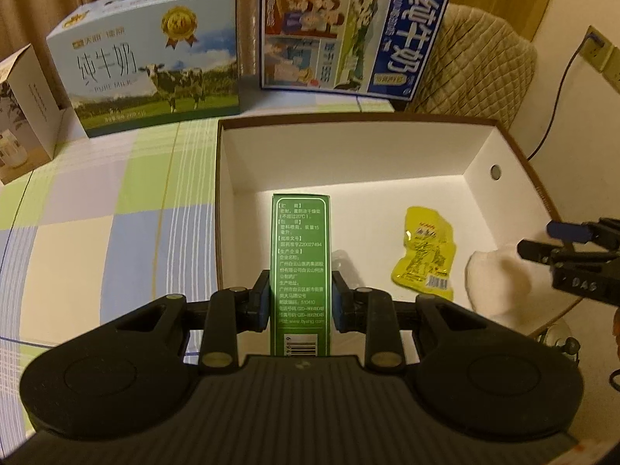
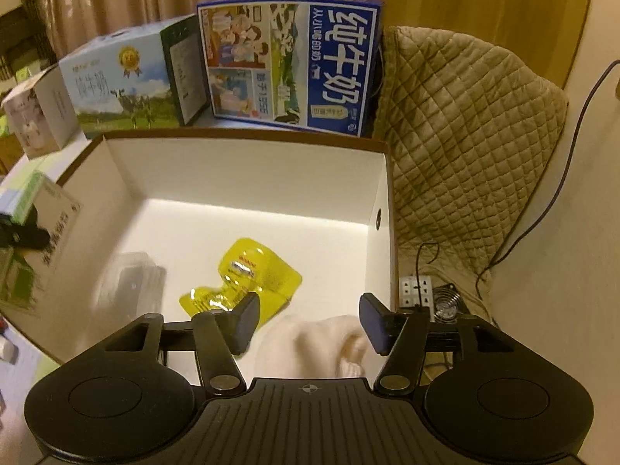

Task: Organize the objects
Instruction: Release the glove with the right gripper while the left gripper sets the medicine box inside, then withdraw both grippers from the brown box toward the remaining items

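Observation:
My left gripper (image 1: 301, 302) is shut on a tall green medicine box (image 1: 301, 255) and holds it over the near left part of the open white cardboard box (image 1: 348, 147). Inside the white box lie a yellow snack packet (image 1: 424, 259), a white cloth (image 1: 496, 275) and a clear plastic item (image 2: 131, 283). My right gripper (image 2: 308, 321) is open and empty above the white cloth (image 2: 310, 348) at the box's near right. The yellow packet (image 2: 248, 275) lies just beyond its left finger. The green box also shows at the left edge of the right wrist view (image 2: 42, 232).
Two milk cartons stand behind the white box: a pale one (image 1: 151, 62) and a blue one (image 1: 348, 35). A small white box (image 1: 23, 116) stands far left. A quilted chair (image 2: 465, 135), a power strip (image 2: 414, 290) and cables are to the right. The tablecloth (image 1: 97, 213) is checked.

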A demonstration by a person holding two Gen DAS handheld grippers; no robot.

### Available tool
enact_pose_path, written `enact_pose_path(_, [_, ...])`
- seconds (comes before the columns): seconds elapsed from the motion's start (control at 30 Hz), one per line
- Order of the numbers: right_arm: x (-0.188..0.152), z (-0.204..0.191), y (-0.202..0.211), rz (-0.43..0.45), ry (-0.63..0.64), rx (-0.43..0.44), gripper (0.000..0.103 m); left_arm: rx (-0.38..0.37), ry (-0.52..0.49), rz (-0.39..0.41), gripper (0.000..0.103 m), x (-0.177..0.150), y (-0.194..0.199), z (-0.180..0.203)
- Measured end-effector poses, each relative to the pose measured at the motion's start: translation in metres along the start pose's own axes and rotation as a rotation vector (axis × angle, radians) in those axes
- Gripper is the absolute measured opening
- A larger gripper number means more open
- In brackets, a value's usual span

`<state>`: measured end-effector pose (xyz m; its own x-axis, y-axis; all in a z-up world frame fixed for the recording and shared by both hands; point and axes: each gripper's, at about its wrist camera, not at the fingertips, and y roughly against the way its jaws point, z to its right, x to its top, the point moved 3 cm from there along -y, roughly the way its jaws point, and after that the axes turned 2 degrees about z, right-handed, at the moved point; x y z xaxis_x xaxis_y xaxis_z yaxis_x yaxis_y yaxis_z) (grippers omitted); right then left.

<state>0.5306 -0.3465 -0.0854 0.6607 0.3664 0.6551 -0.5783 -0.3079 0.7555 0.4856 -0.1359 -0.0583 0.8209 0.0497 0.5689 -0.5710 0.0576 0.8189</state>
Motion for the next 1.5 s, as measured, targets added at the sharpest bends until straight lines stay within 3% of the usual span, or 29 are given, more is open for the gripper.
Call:
enact_pose_path(0.33, [0.002,0.003,0.009,0.019,-0.036,0.027,0.056,0.051,-0.008,-0.057,0.026,-0.004,-0.018,-0.001])
enact_pose_path(0.43, [0.001,0.004,0.016,0.028,-0.054,0.030,0.056,0.063,-0.025,-0.047,0.041,-0.003,-0.015,0.002])
enact_pose_path(0.53, [0.001,0.005,0.024,0.037,-0.064,0.030,0.057,0.056,-0.031,-0.036,0.043,-0.002,-0.010,0.002])
enact_pose_path(0.67, [-0.002,0.006,0.040,0.048,-0.082,0.036,0.057,0.049,-0.045,-0.018,0.057,-0.003,0.002,0.004])
enact_pose_path(1.07, [-0.023,-0.009,0.078,0.052,-0.096,0.080,0.057,-0.009,-0.035,0.041,0.066,-0.021,0.047,0.008])
enact_pose_path(1.5, [-0.038,-0.040,0.104,0.082,-0.117,0.139,0.057,-0.029,0.018,0.104,0.076,-0.066,0.104,-0.007])
